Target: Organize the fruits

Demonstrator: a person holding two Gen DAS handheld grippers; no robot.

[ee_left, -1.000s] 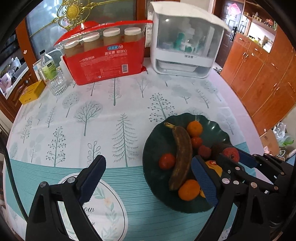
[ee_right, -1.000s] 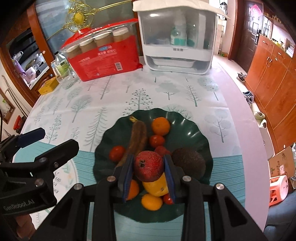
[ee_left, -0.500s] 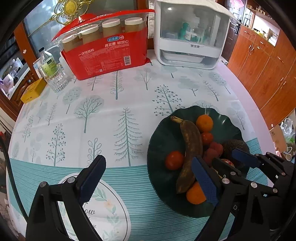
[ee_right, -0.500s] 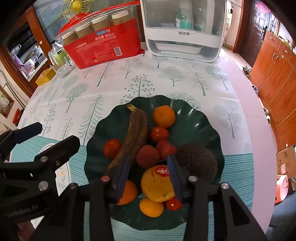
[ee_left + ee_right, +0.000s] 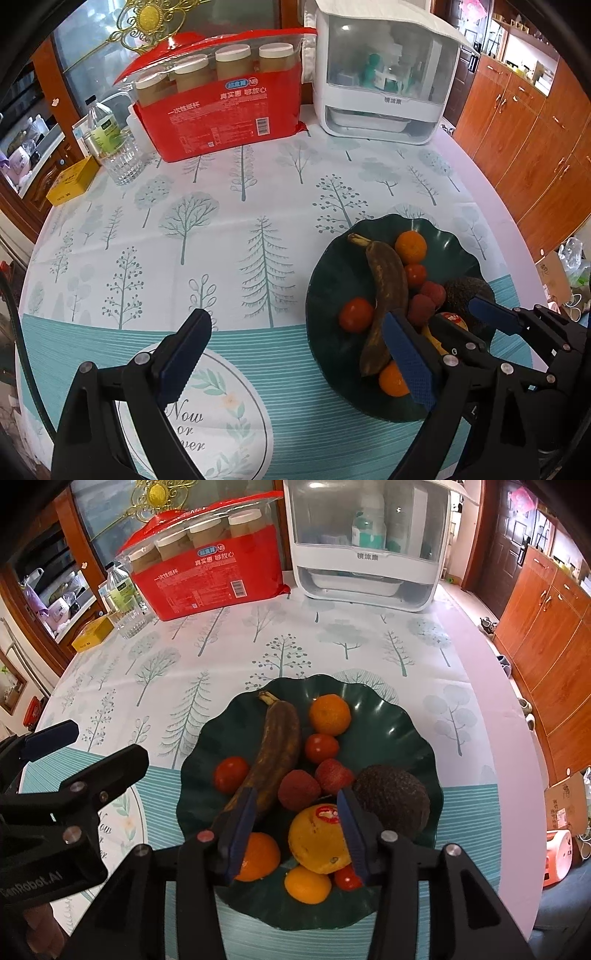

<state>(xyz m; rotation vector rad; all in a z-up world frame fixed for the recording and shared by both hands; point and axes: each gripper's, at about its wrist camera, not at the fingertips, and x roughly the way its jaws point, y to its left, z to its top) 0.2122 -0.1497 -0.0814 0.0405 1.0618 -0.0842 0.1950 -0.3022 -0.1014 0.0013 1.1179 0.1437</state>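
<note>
The right gripper (image 5: 297, 829) hung spread and empty over the dark green plate (image 5: 402, 720), fruits heaped there around the blackened banana (image 5: 275, 755). The left gripper (image 5: 295, 360) gaped wide beside it. Best move, I'd say: pull clear without nudging the lychees (image 5: 298, 789).

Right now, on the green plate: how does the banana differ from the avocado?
Shape: the banana is long and curved with a stem at its far end; the avocado is a rounded lump.
Skin: the banana is brown and smooth; the avocado is near-black and bumpy.
Place: the banana runs along the left-centre of the plate; the avocado sits at its right side.
Both lie on the plate, ungripped; the right gripper is open.
</note>
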